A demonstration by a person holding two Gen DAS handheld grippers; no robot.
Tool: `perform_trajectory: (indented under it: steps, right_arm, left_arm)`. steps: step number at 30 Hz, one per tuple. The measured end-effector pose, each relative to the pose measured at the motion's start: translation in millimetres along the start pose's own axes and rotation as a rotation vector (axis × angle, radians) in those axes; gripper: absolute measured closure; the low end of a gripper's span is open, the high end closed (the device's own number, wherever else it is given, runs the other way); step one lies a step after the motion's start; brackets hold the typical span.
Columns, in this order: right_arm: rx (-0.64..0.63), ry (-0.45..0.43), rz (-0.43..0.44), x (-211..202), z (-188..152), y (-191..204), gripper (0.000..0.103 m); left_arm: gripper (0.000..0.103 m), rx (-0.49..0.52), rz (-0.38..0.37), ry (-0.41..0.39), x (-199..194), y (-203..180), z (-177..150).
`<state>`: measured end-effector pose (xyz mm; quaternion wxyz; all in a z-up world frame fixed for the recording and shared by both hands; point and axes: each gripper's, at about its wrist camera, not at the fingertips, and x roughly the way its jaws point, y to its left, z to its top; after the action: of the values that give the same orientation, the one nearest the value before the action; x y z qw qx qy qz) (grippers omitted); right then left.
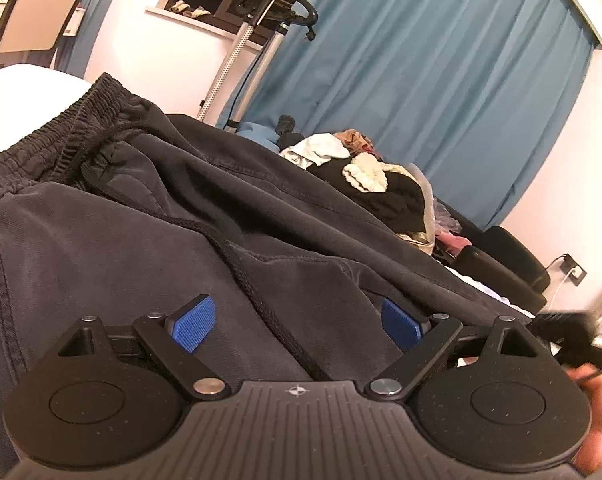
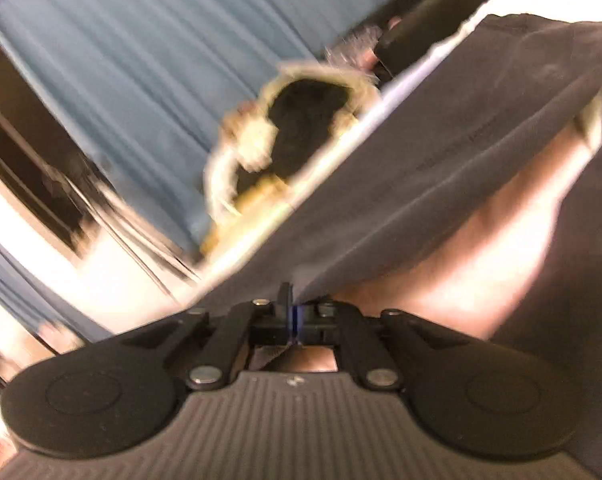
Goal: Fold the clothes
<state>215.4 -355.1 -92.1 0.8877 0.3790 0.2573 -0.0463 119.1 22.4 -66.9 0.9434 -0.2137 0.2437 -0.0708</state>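
A dark grey garment (image 1: 149,216) with an elastic waistband (image 1: 61,136) lies spread and rumpled on the white bed (image 1: 25,84). My left gripper (image 1: 297,324) hovers low over its middle with the blue pads (image 1: 193,324) wide apart and nothing between them. In the blurred right wrist view, my right gripper (image 2: 288,300) is shut on an edge of the same dark grey garment (image 2: 441,168). The cloth rises from the closed jaws toward the upper right, and a bit of it pokes out behind them.
A pile of mixed clothes (image 1: 365,176) sits on the far side of the bed, in front of a blue curtain (image 1: 441,80). A steamer pole (image 1: 237,52) and a chair (image 1: 41,8) stand at the back left. A black seat (image 1: 513,256) is at the right.
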Motion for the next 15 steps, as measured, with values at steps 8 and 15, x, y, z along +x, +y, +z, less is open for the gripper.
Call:
perform_trajectory:
  steps: [8,15]
  right_arm:
    - [-0.157,0.132,-0.133,28.4,-30.8,-8.8,0.098]
    - [-0.275,0.092,-0.085,-24.4,-14.4,8.0,0.089]
  left_arm:
    - [0.011,0.061,0.020,-0.016,-7.1,-5.6,2.6]
    - [0.011,0.063,-0.006,-0.011,-26.0,-7.7,9.9]
